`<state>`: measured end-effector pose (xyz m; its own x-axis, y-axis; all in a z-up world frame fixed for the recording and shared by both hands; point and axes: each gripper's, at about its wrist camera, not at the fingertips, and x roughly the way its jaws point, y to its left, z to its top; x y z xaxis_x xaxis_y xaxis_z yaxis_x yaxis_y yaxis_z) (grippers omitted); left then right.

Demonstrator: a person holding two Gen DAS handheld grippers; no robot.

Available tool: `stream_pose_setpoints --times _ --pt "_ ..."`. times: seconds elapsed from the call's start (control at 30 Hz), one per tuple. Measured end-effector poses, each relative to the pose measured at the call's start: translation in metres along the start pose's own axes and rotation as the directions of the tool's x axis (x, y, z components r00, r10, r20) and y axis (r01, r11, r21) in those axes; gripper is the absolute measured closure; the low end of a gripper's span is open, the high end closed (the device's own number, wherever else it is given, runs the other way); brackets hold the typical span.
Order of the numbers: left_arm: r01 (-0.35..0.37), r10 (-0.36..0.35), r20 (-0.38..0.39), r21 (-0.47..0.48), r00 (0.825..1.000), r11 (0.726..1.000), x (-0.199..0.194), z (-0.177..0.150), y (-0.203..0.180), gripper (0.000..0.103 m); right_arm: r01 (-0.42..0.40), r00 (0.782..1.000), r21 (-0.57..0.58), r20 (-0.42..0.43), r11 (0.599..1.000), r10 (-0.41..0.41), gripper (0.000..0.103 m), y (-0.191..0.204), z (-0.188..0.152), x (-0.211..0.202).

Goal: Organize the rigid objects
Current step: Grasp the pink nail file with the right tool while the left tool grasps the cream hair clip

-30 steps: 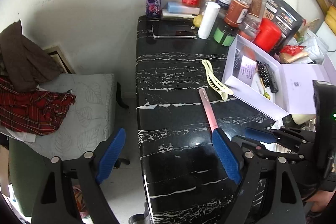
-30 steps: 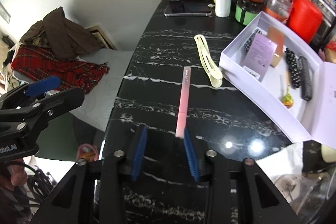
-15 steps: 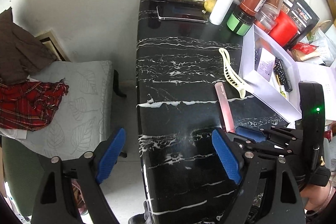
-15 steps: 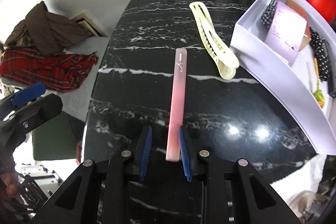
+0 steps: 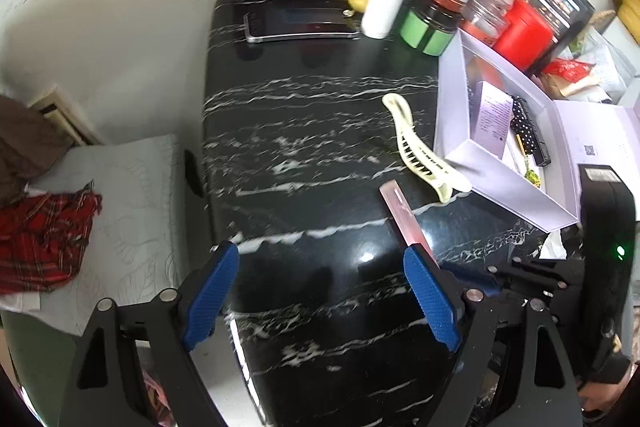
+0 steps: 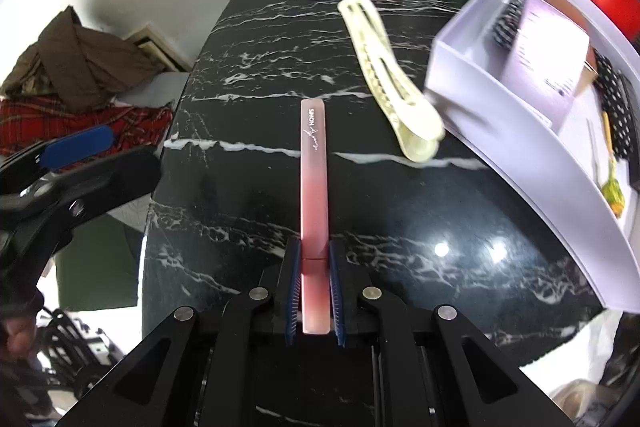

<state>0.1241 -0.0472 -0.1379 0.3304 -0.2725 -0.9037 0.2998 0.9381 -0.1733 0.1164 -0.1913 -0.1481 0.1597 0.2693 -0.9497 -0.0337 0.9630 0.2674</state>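
My right fingers (image 6: 314, 291) clamped on nail file (image 6: 314, 183), file flat on worktop (image 6: 248, 75). My left fingers (image 5: 320, 291) wide, empty, over near edge.

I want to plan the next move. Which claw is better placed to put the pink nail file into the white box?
Right. The right claw is shut on the pink nail file; the left claw is open, empty.

Glossy black marbled tabletop (image 6: 248, 211); frosted, translucent pink nail file (image 6: 314, 179); smooth cream plastic hair clip (image 6: 384, 75); matt white cardboard box (image 6: 516, 131).
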Motion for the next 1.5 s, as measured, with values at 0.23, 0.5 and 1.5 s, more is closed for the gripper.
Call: stream_pose_setpoints --times 0.23,0.5,1.5 --pt "0.064 -0.064 -0.011 0.016 0.998 0.998 0.017 0.013 -0.023 0.018 0.026 1.000 0.055 -0.003 0.998 -0.026 0.089 -0.026 -0.020 -0.023" --pt "0.124 -0.123 -0.027 0.039 0.992 0.992 0.042 0.031 -0.058 0.018 0.039 0.999 0.134 -0.031 0.990 -0.036 0.089 -0.060 -0.043 -0.031" --pt "0.018 -0.015 -0.090 0.024 0.996 1.000 0.087 0.054 -0.046 0.018 0.015 1.000 0.177 -0.025 0.984 -0.011 0.089 -0.089 -0.024 -0.048"
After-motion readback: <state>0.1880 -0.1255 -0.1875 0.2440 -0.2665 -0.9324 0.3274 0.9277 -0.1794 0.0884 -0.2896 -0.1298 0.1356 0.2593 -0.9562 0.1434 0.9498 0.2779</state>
